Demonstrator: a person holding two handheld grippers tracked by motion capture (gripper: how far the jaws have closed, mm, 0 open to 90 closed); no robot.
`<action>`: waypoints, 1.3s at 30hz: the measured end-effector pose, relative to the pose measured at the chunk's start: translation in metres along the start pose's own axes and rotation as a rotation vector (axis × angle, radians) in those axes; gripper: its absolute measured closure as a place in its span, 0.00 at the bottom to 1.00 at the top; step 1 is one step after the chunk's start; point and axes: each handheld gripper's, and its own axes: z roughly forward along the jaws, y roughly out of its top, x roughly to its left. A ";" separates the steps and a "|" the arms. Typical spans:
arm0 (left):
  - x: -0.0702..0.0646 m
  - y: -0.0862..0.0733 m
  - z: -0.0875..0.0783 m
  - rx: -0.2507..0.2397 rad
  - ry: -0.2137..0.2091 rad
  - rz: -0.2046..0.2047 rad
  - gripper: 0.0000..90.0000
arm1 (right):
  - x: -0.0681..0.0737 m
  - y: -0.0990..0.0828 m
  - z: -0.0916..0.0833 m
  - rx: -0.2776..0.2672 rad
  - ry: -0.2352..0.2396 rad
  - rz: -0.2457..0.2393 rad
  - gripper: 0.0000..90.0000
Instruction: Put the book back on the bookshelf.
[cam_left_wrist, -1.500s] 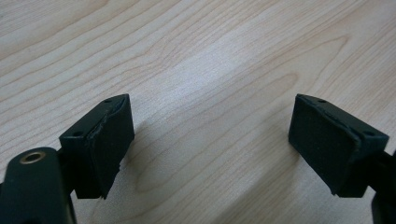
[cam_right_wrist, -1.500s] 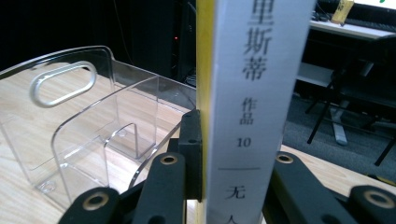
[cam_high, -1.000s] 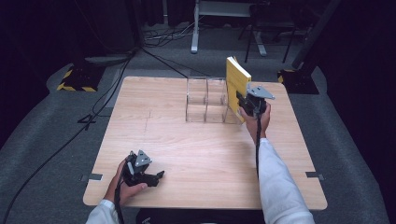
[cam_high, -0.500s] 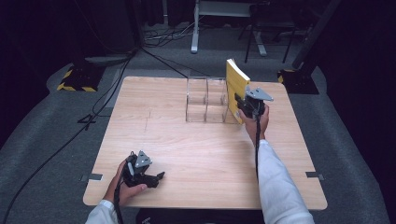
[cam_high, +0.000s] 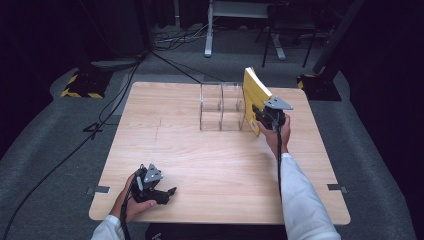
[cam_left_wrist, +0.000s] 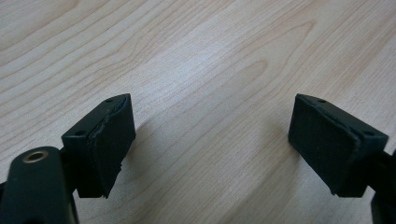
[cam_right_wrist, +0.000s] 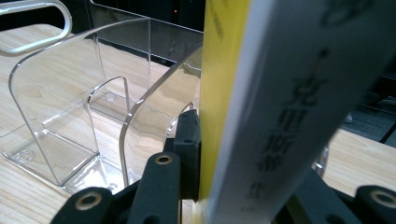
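1. Left tool (cam_high: 167, 192) sits at the near edge of the table (cam_high: 210, 165), jaws spread wide with nothing between them, just bare wood grain under the pads (cam_left_wrist: 109, 140). It's parked, so leave it there unless the rack starts sliding.
2. Right tool (cam_high: 261, 116) is clamped on the yellow book (cam_high: 252, 95), which stands upright, tilted a bit, right against the right end of the clear acrylic rack (cam_high: 222, 107). Its jaws have just been easing open a little, book still between them and the pad (cam_right_wrist: 189, 154) still touching the cover.
3. My take: get the book's bottom edge fully settled in the end slot before letting go, and slacken slowly so it leans on the divider (cam_right_wrist: 154, 112) instead of flopping.
4. Writing: the white spine (cam_right_wrist: 289, 107) has dark Chinese characters running down it; I can't read them reliably.
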 end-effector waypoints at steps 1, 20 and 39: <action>0.000 0.000 0.000 0.000 0.000 0.000 0.17 | 0.000 0.000 0.000 0.000 0.000 0.000 0.82; 0.000 0.000 0.000 0.000 0.000 0.001 0.17 | -0.001 -0.013 -0.029 -0.013 0.025 0.000 0.71; 0.000 0.000 0.000 0.000 0.000 0.000 0.17 | -0.023 -0.016 -0.056 -0.009 0.023 -0.007 0.65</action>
